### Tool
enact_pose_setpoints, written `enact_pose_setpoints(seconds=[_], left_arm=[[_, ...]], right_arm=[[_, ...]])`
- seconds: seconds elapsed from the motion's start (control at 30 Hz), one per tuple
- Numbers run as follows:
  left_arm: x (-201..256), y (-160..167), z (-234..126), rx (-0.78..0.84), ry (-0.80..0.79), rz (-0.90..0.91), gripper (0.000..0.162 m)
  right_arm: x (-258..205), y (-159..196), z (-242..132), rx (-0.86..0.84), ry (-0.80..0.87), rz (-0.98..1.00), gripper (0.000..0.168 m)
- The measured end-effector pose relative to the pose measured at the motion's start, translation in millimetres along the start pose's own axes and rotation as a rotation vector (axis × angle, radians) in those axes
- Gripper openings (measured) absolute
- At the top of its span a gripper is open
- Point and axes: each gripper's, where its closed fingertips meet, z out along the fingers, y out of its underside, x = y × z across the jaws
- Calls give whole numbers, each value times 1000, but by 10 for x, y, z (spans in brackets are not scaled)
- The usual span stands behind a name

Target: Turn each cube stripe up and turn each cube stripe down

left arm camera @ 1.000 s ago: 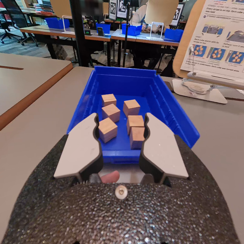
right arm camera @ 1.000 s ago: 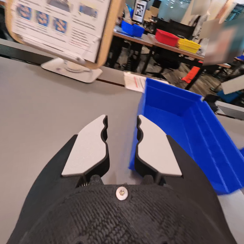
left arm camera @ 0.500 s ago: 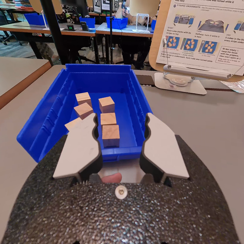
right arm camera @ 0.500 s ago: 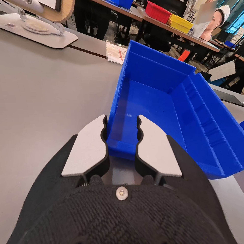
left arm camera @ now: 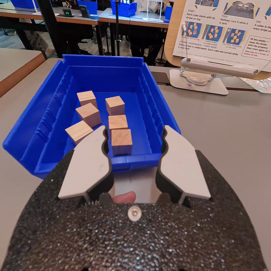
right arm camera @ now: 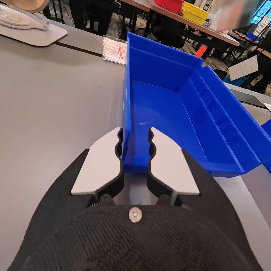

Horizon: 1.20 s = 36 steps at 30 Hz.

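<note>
Matte grey table (left arm camera: 220,132) — six smooth wooden cubes (left arm camera: 121,141), ribbed blue bin (left arm camera: 44,114).

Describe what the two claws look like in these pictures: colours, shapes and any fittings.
Each claw, left claw and right claw, has two flat light-grey fingers with wavy black inner edges. Each sits on a rounded black body with a silver screw at its centre. The left body looks speckled and grainy, the right finely ribbed.

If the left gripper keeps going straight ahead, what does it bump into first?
Probably the low front wall of the blue bin, which lies right between the open left gripper fingers. If it passes above that, the nearest wooden cube comes next. Depth is hard to judge.
</note>
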Motion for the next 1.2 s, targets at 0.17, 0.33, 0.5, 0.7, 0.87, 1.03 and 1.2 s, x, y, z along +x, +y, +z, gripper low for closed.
enact_pose_setpoints(seconds=[0.17,0.33,0.5,0.7,0.87,1.03,1.2], left_arm=[[-193,-95,-109,5,-20,-8,70],[-433,-248,-181,-23,-27,-18,70],[-481,-253,-131,-153,19,15,73],[-331,-220,160,-407,93,78,76],[-200,-243,663,-616,152,-38,82],[-222,-108,1226,-823,115,-220,83],[-352,5,1556,-925,-5,-319,83]], right_arm=[[-317,-373,-277,153,-100,43,44],[-896,-556,-332,174,-297,17,49],[-1372,-539,-167,175,-444,87,56],[-1578,-556,-5,218,-462,82,71],[-1552,-661,-116,328,-466,94,71],[-1526,-700,-192,387,-469,99,72],[-1591,-703,-234,407,-467,36,71]])
